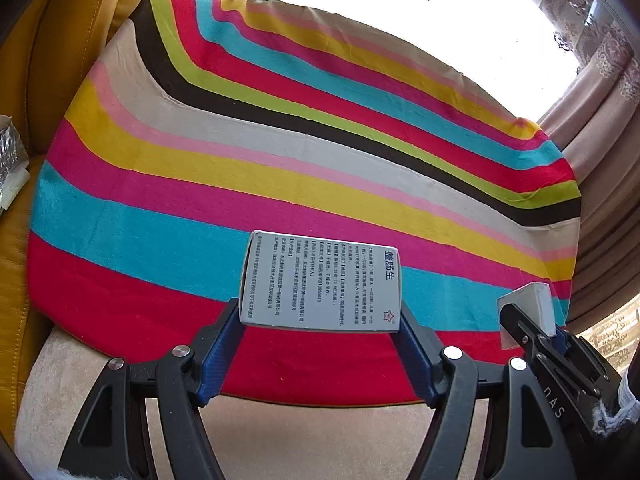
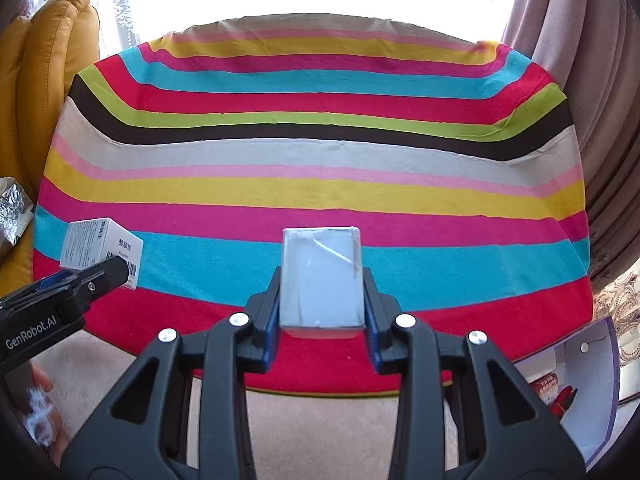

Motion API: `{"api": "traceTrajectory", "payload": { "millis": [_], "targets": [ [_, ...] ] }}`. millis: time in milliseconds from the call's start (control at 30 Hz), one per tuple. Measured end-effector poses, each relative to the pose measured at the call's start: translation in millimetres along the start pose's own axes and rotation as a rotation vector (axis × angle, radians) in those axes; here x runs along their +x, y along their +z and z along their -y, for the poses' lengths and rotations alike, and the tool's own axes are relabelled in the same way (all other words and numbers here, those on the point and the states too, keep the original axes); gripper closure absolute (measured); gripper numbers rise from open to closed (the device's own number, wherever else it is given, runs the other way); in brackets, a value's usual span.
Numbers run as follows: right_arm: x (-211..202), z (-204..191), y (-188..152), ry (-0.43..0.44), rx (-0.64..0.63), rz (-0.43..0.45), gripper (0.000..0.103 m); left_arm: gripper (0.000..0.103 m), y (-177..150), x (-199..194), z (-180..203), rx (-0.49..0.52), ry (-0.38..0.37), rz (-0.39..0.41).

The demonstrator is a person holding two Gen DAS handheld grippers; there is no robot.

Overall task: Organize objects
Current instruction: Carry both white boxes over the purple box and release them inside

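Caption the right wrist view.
Right claw grips a plain white box above the striped cloth.

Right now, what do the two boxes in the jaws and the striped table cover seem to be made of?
Printed box in the left gripper: thin matte cardboard, judging by crisp folded edges and printed text. Plain white box in the right gripper: probably card under glossy film, given sheen and a crease line. Striped cover: woven cloth, matte, with soft wrinkles.

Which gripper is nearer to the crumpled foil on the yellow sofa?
Left. The left gripper, holding a printed box, is on the foil's side; the right gripper, holding a plain box, is at the table's middle.
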State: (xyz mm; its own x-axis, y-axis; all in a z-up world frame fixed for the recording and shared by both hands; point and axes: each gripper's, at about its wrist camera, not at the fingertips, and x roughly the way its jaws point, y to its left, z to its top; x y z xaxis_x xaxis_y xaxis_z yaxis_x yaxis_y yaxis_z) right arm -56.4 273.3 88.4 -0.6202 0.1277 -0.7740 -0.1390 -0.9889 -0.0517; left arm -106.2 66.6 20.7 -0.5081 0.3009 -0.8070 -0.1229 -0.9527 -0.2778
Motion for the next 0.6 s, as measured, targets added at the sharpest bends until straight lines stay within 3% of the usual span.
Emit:
{"api": "traceTrajectory", "payload": {
  "millis": [600],
  "targets": [
    [-49,71,-53,-0.072,0.099,-0.021,0.065,0.03,-56,-19,90,0.2,-0.081,-0.044]
  ]
}}
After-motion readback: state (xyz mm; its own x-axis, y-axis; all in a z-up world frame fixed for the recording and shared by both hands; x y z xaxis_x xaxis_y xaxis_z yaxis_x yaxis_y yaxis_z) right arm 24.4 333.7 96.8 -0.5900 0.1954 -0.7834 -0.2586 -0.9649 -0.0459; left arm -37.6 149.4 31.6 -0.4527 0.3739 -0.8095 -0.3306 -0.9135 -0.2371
